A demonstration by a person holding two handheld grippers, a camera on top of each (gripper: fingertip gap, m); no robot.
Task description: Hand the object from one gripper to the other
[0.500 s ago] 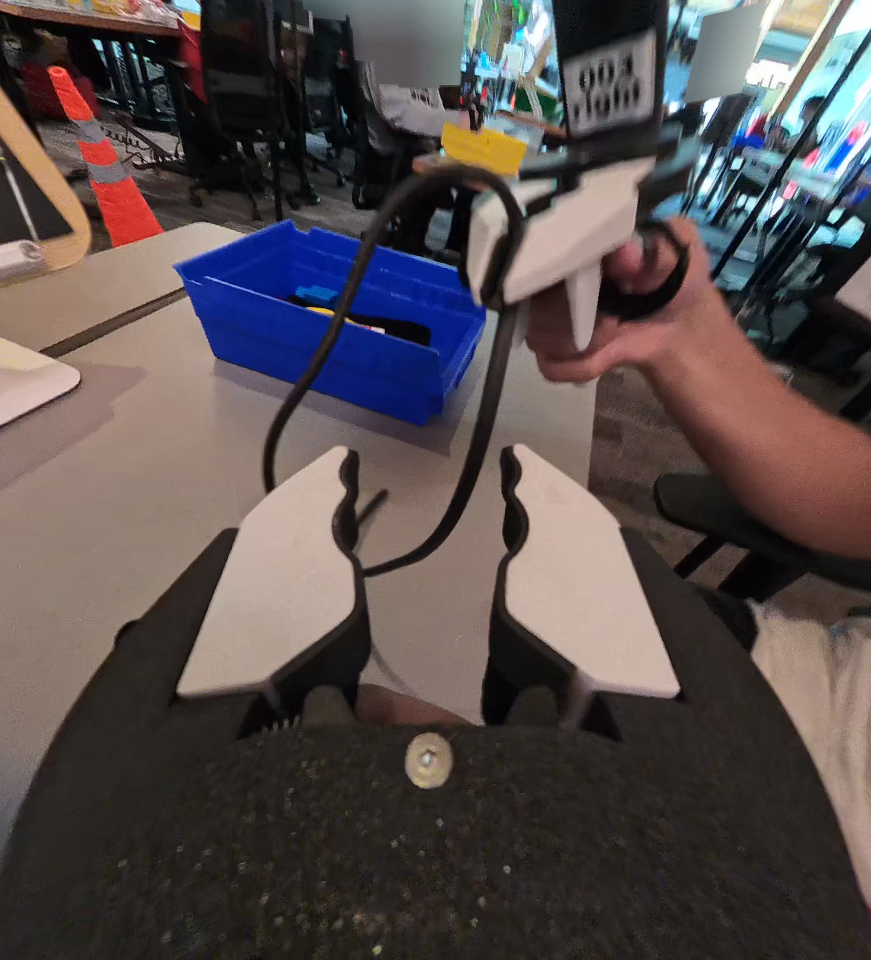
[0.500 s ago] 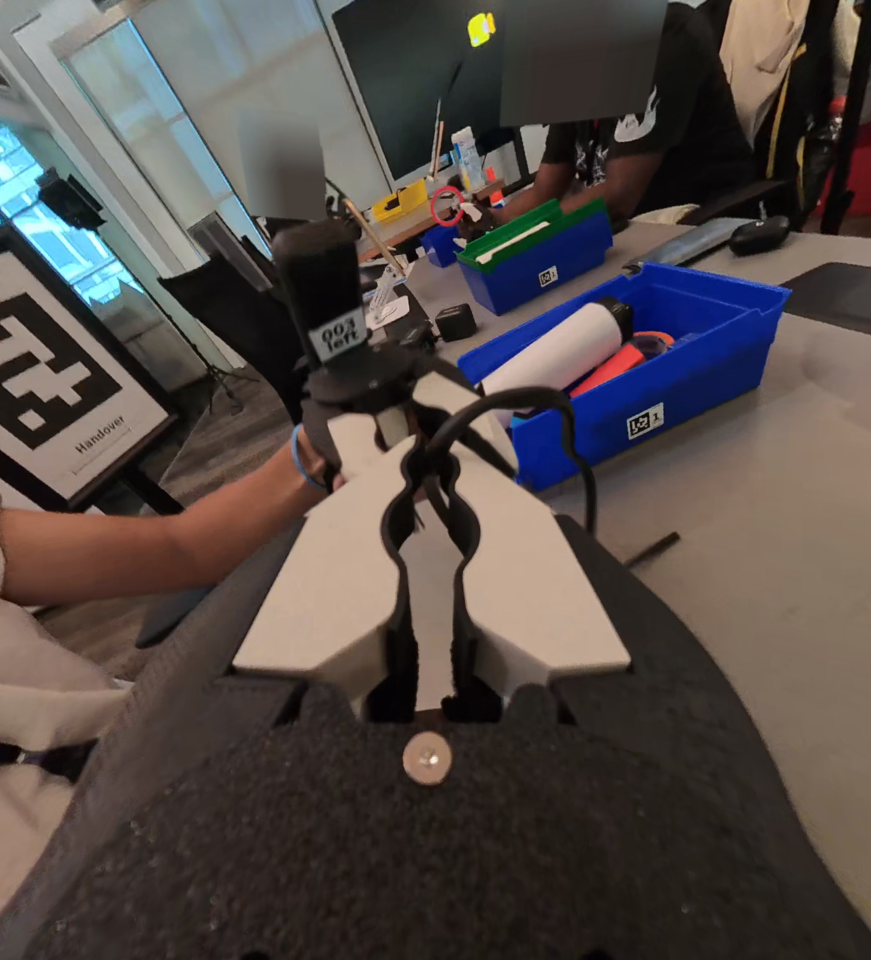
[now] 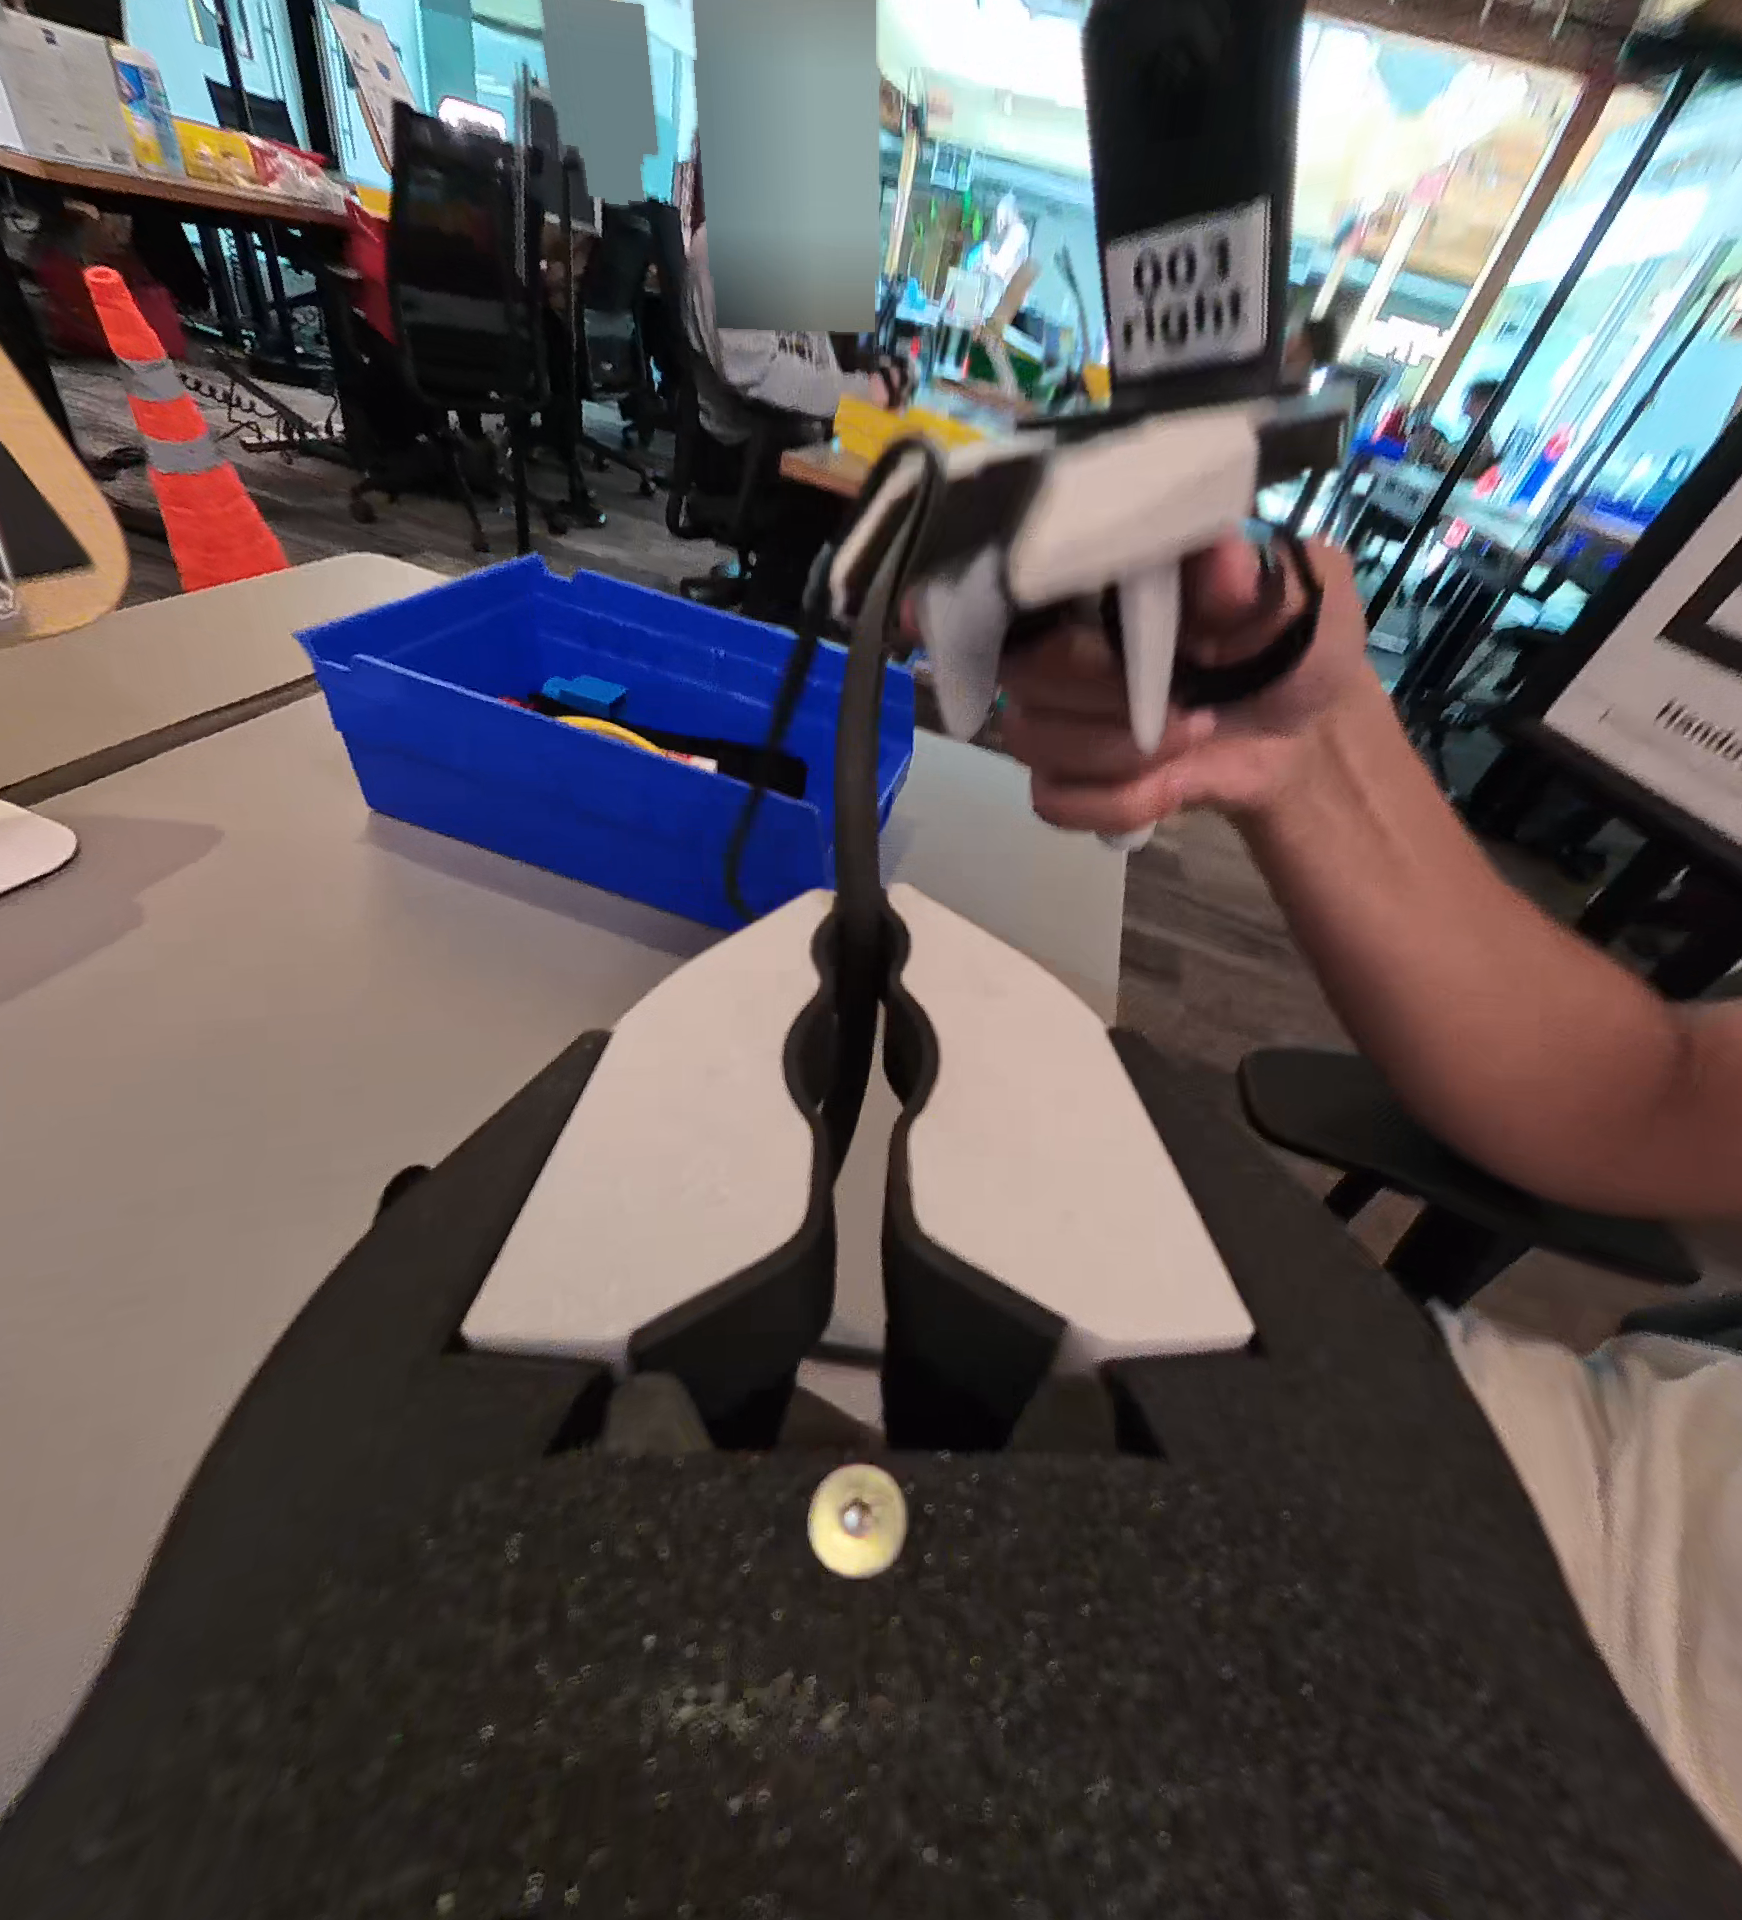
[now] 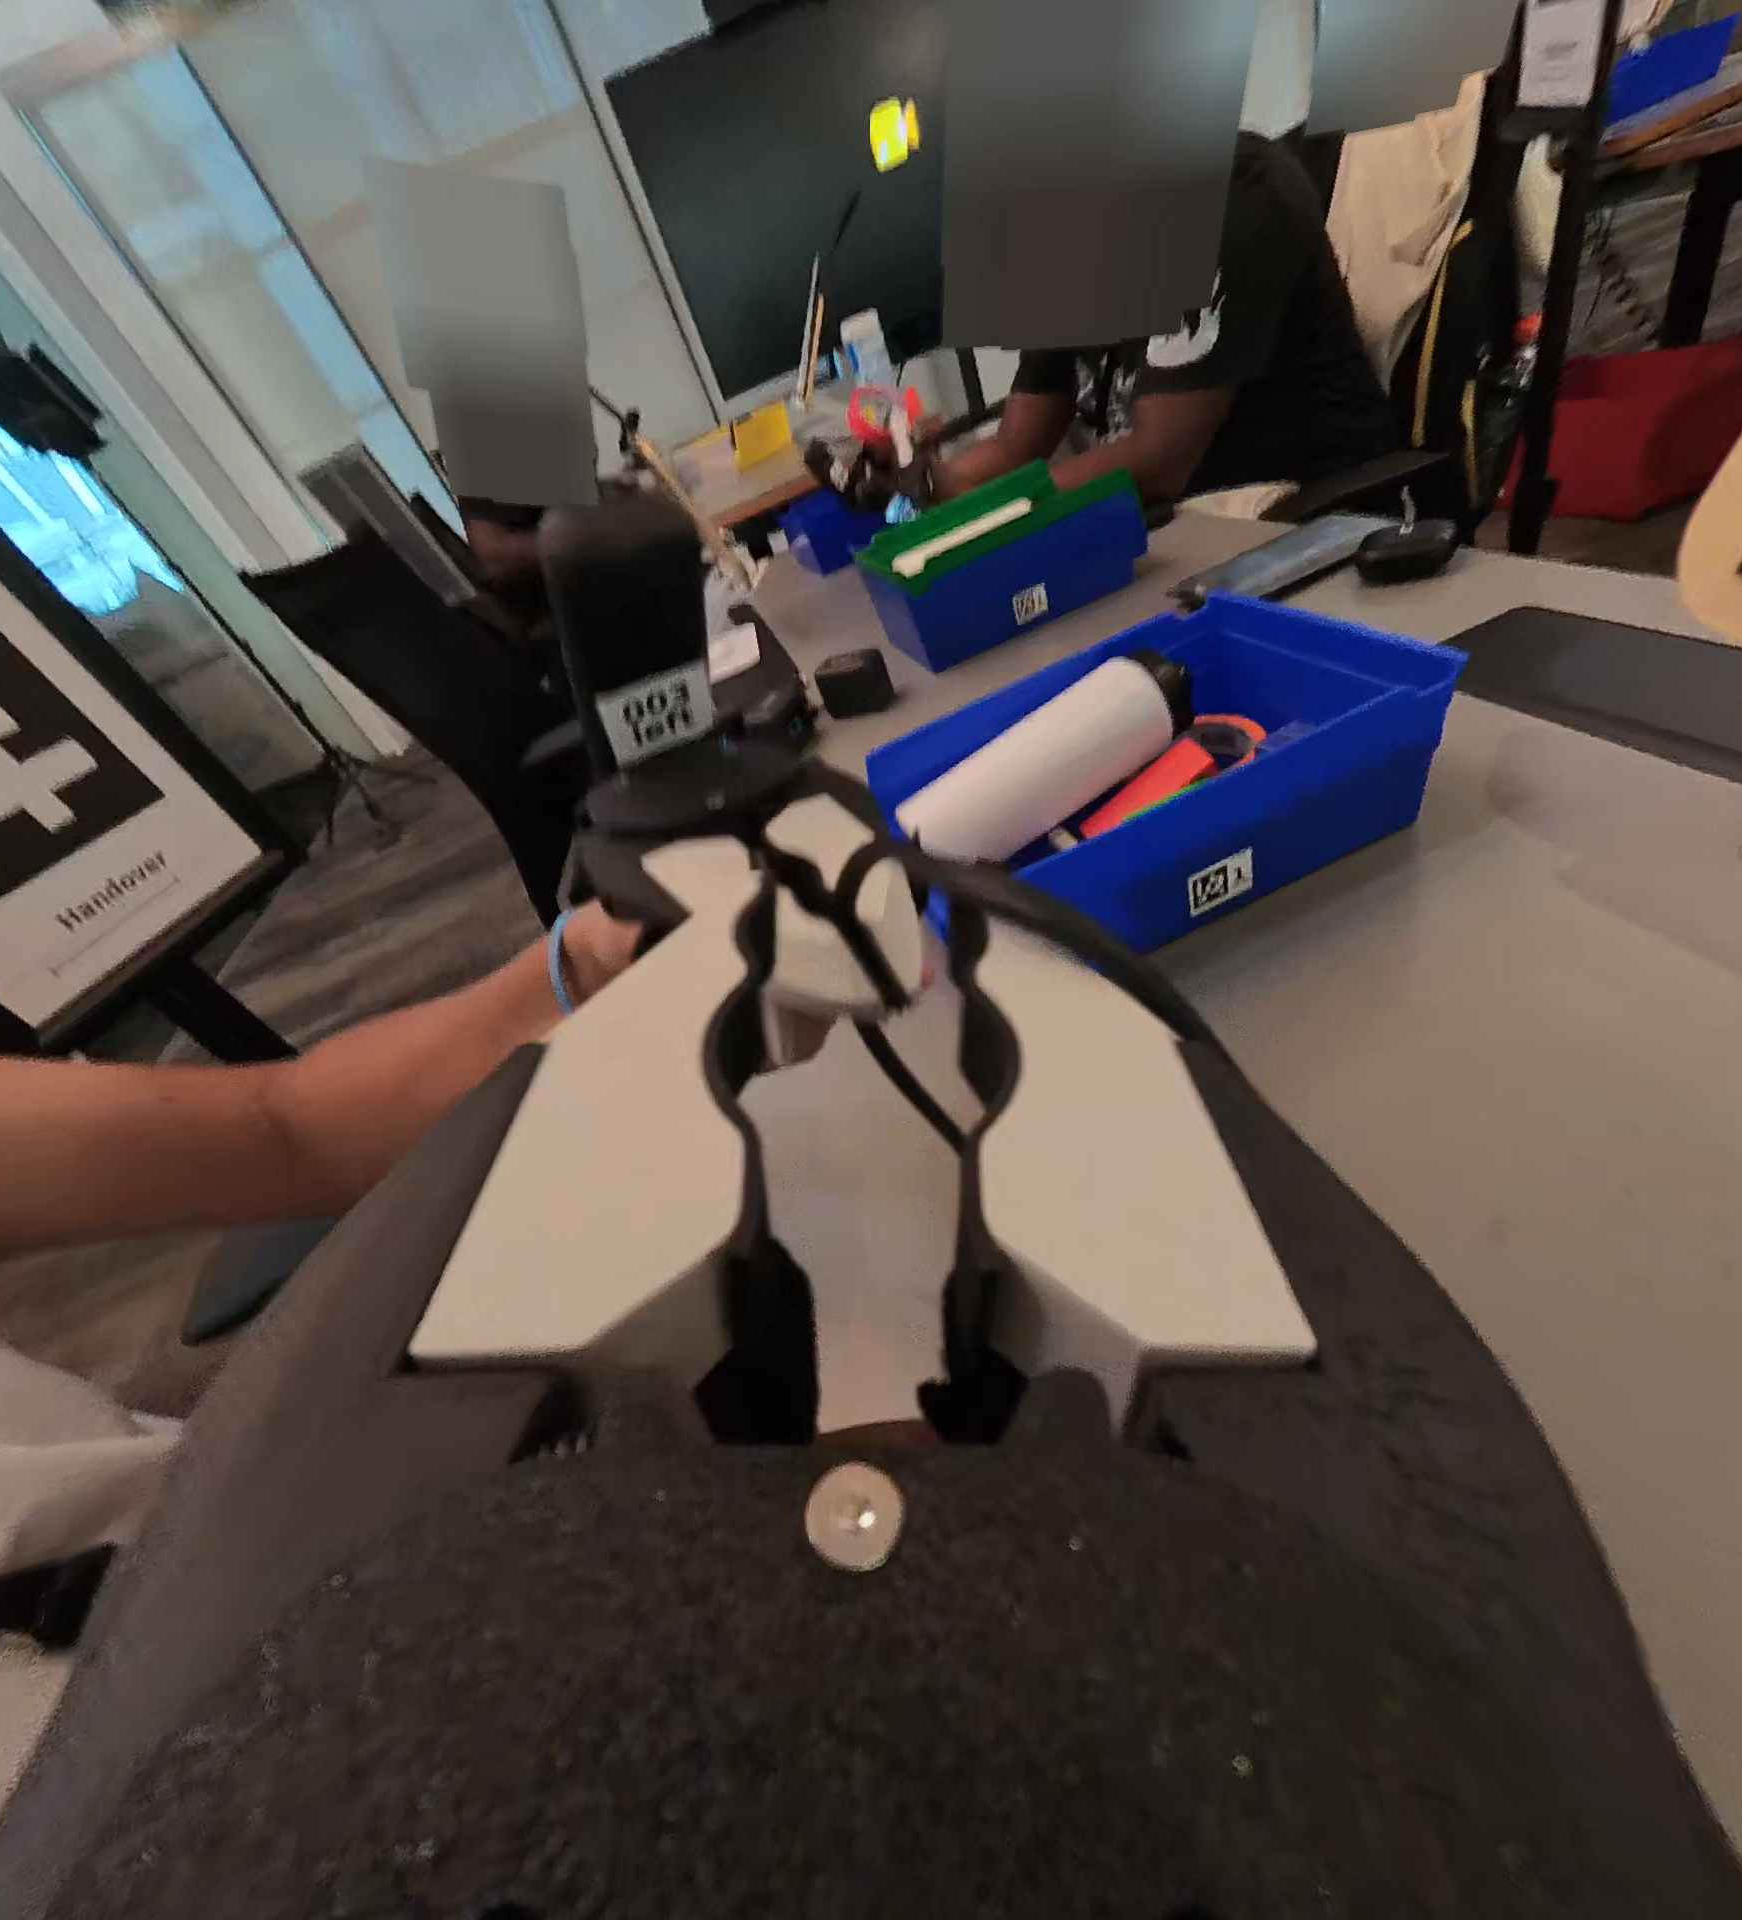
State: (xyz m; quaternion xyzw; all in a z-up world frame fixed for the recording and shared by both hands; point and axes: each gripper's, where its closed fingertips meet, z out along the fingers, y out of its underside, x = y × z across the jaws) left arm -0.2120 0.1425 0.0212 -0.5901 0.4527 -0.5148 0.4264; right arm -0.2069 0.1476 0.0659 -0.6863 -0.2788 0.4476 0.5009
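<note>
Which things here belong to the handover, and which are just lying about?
In the job: cable; left gripper, shut on it; right gripper, open.
Lying about: bin; bottle inside it; cone on the floor.

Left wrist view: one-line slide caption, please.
Left claw shut on black cable that hangs from right claw, above grey table near blue bin.
</note>
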